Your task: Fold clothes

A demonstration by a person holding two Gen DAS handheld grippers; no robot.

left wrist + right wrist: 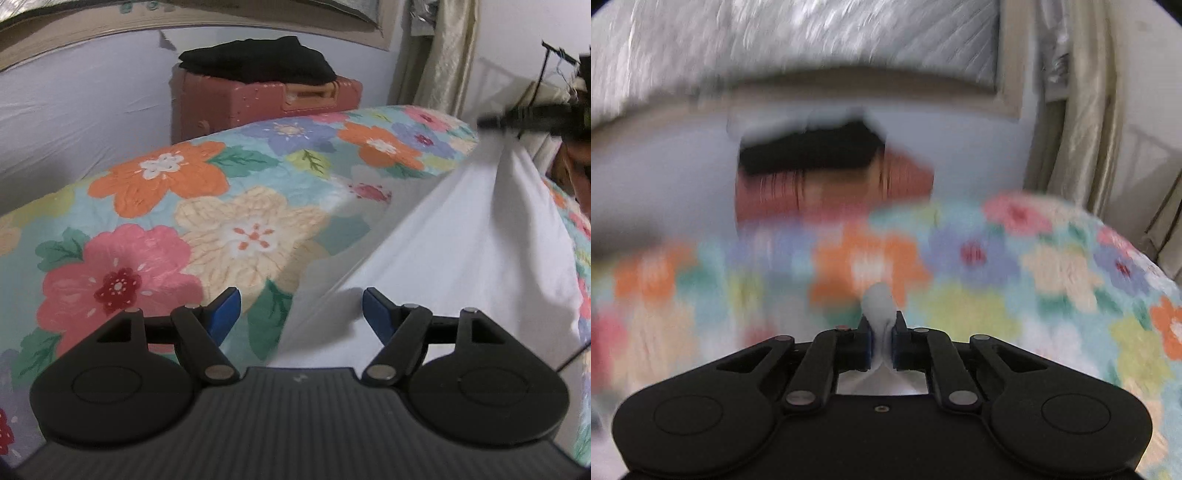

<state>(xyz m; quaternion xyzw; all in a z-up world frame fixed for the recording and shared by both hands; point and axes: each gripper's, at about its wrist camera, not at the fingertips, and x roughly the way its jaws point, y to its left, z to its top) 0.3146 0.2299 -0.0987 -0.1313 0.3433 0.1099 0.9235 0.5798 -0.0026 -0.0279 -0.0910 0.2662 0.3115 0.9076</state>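
Left wrist view: a white cloth (461, 243) fills the right of the frame, lifted off the floral bedspread (207, 206) by the right gripper (517, 120), pinched shut on it at upper right. The left gripper (301, 306) gapes wide, empty, at the cloth's lower edge. At top centre a black folded garment (258, 62) lies on a red suitcase (236, 103).

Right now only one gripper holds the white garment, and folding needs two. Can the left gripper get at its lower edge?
Probably yes. The left gripper is open, and the white garment hangs straight ahead of its fingers, pulled up taut by the right gripper. Nothing lies between them.
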